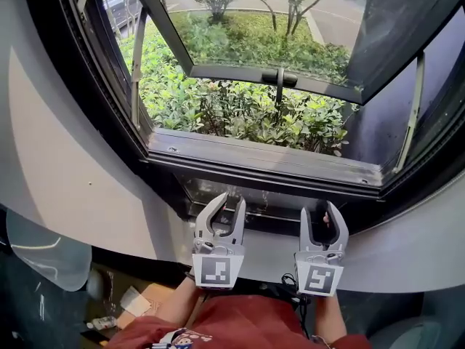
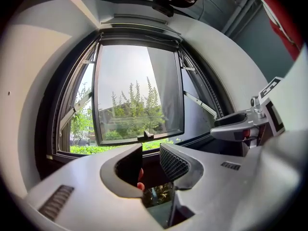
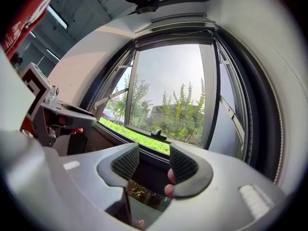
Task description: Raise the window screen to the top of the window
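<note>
Though the left gripper [image 1: 229,203] and right gripper [image 1: 322,213] gape empty by the sill [image 1: 261,155], no screen visibly crosses the window [image 1: 240,72]: raised or stowed low, unclear.

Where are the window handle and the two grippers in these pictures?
window handle [image 1: 280,78]: head view, on its black base.
left gripper [image 1: 231,202]: head view, midway between its fingertips.
right gripper [image 1: 320,211]: head view, midway between its fingertips.
</note>
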Motion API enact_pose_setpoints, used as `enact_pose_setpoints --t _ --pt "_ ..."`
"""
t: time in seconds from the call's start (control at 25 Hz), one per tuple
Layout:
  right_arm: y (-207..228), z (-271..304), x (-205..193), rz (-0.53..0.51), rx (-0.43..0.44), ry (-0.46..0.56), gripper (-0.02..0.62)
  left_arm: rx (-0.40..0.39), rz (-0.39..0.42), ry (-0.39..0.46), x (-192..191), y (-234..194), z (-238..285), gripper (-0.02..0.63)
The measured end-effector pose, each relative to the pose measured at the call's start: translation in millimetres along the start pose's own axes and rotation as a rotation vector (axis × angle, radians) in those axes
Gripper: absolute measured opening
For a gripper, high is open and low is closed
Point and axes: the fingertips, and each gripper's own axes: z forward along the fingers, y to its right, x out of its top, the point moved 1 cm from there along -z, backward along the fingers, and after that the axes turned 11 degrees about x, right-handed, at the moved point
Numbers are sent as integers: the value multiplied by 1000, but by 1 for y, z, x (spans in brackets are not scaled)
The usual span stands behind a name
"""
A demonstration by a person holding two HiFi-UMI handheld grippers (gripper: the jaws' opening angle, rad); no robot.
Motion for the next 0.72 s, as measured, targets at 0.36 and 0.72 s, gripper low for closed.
enact_pose_setpoints --t 0.36,0.72 --pt "8 -4 1 12 -62 9 57 51 -69 12 0 -6 -3 6" --pt "15 -7 -5 37 -75 10 11 44 -44 2 -5 -12 -4 6"
